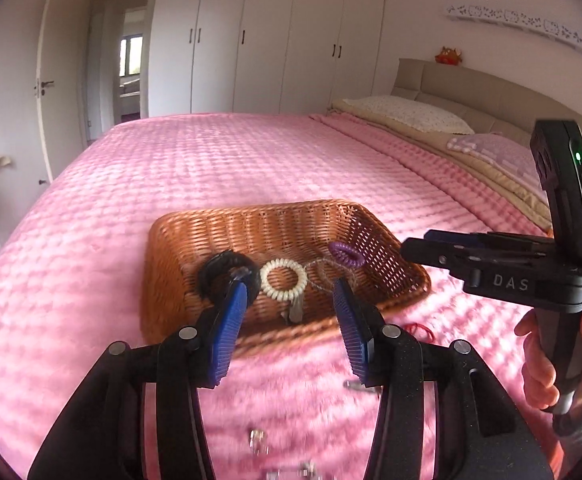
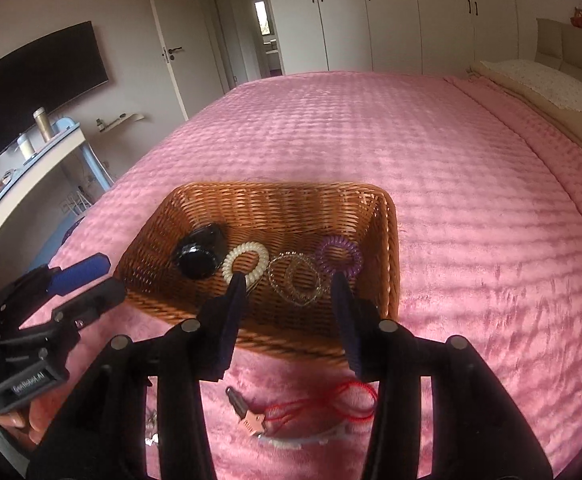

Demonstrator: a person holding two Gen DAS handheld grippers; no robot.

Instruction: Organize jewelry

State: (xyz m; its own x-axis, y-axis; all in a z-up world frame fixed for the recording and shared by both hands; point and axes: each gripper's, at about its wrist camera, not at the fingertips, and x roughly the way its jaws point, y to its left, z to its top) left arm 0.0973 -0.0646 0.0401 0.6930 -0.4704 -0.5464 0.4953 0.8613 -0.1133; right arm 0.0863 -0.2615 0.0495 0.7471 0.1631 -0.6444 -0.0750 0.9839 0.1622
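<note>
A brown wicker basket (image 1: 171, 248) (image 2: 387, 240) sits on the pink bedspread. It holds a black coil band (image 1: 215, 268) (image 2: 199, 256), a cream coil band (image 1: 284, 280) (image 2: 247, 260), a clear coil band (image 2: 299, 280) and a purple coil band (image 1: 346, 255) (image 2: 338, 256). My left gripper (image 1: 291, 292) is open and empty over the basket's near rim. My right gripper (image 2: 289, 284) is open and empty above the basket. A red cord bracelet (image 2: 331, 400), a pink star clip (image 2: 247, 420) and a pale hair clip (image 2: 303, 440) lie on the bedspread below it.
Small silvery pieces (image 1: 259, 440) lie blurred on the bedspread near me. Pillows (image 1: 411, 114) and a headboard are at the far right. A desk (image 2: 31, 160) with bottles and a wall TV (image 2: 39, 76) stand to the left of the bed.
</note>
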